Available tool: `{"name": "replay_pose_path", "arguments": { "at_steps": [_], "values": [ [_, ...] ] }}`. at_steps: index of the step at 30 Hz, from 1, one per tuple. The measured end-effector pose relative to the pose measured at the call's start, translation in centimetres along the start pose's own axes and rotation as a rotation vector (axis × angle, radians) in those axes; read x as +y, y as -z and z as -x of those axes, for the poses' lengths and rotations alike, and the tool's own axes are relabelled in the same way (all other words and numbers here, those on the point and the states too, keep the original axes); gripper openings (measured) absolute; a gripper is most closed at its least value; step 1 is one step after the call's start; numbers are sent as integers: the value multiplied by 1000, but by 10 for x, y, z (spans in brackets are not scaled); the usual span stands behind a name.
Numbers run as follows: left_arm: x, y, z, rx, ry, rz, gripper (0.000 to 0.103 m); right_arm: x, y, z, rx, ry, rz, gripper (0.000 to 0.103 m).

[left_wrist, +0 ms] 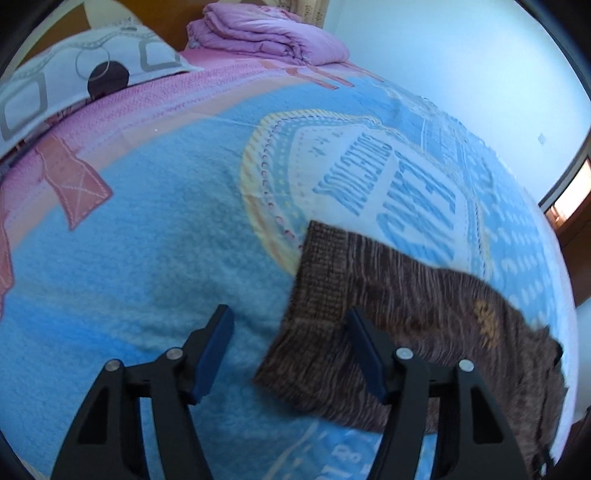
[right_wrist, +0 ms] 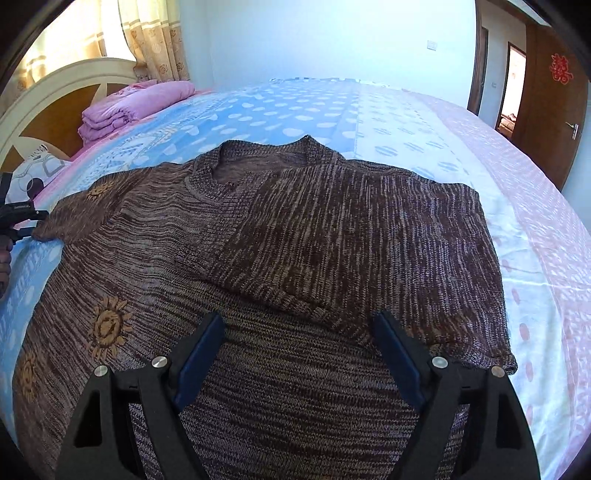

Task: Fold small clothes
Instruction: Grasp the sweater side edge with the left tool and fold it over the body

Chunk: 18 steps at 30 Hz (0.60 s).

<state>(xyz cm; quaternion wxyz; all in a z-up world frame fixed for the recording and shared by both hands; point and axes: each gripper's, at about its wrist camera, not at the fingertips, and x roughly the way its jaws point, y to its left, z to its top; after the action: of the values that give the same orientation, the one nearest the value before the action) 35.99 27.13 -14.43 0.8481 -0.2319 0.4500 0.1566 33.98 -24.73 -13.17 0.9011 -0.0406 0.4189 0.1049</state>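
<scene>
A brown knit sweater point(right_wrist: 295, 240) with orange sun patterns lies flat on the bed, neck away from me. Its right sleeve is folded across the chest. My right gripper point(right_wrist: 297, 325) is open and hovers over the lower body of the sweater, holding nothing. In the left wrist view the left sleeve point(left_wrist: 388, 314) stretches out on the blue blanket, its ribbed cuff point(left_wrist: 317, 273) at the end. My left gripper point(left_wrist: 288, 321) is open with the cuff lying between and under its fingers. The left gripper shows at the right wrist view's left edge point(right_wrist: 18, 218).
The bed is covered by a blue patterned blanket point(left_wrist: 147, 258). A folded pink quilt point(left_wrist: 266, 33) and a patterned pillow point(left_wrist: 81, 77) lie by the headboard point(right_wrist: 55, 107). A wooden door point(right_wrist: 546, 110) stands at the right. The bed edge falls away to the right.
</scene>
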Motion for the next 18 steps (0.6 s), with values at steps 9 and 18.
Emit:
{"name": "replay_pose_path", "arguments": {
  "at_steps": [9,18],
  "values": [
    [-4,8,0,36,83,-20,8,2,-1,-1,-6,3,1,84],
    [-13,3,20,-24,113,-51,7,2,-2,-2,-8,5,0,84]
  ]
}}
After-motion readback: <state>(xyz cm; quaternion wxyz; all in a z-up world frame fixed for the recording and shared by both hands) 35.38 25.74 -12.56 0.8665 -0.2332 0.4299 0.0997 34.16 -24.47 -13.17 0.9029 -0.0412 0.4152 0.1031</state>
